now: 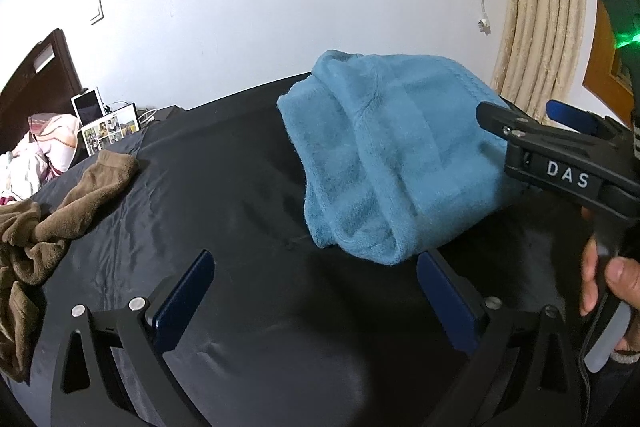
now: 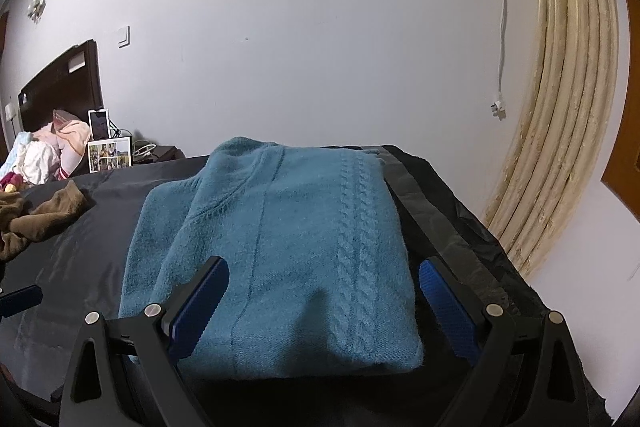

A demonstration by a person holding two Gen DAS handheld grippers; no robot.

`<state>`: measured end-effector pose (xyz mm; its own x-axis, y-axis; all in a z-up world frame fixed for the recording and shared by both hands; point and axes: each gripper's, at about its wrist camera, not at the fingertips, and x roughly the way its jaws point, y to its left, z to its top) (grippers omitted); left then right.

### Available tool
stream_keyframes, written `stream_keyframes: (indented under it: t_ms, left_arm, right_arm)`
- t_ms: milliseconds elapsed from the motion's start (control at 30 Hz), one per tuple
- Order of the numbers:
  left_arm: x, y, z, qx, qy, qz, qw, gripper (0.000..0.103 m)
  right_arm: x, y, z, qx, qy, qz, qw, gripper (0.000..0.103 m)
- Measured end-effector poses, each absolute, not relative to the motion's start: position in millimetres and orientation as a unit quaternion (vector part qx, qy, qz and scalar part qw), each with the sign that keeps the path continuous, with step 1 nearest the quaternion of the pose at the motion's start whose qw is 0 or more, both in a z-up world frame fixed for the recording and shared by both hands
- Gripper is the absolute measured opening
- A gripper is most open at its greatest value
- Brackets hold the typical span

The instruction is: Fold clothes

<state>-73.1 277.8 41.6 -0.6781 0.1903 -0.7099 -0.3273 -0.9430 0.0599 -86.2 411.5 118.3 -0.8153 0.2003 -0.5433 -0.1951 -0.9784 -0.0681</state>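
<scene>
A folded blue knit sweater [image 2: 280, 247] lies on the black-covered table [image 2: 80, 267]; it also shows in the left wrist view [image 1: 384, 155]. My right gripper [image 2: 324, 279] is open and empty, its fingers spread just above the sweater's near edge. In the left wrist view the right gripper [image 1: 532, 123] hovers at the sweater's right side, held by a hand [image 1: 612, 279]. My left gripper [image 1: 316, 279] is open and empty over the bare black cover, just in front of the sweater's near corner. A crumpled brown garment [image 1: 48, 219] lies at the table's left; it also shows in the right wrist view [image 2: 36, 215].
Behind the table's left end stand a photo frame [image 2: 109, 155], a tablet [image 2: 99, 125] and a bed with pink bedding [image 2: 48, 147]. A white wall is behind, with beige curtains [image 2: 560, 107] at the right. The table's right edge [image 2: 520, 287] drops off near the curtains.
</scene>
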Motion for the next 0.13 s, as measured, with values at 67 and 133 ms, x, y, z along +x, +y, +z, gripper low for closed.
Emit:
stream_keyframes:
  t_ms: [67,133]
  left_arm:
    - [-74.0,277.1,41.7,-0.377,0.091,0.911,0.143,0.102]
    - [-74.1,276.7,41.4,-0.378,0.090,0.910,0.144,0.102]
  right_arm:
    - [-85.8,412.0,118.5,-0.285,-0.003,0.953,0.104,0.098]
    - [-85.8,412.5,118.7,-0.285,-0.002,0.953,0.105,0.098]
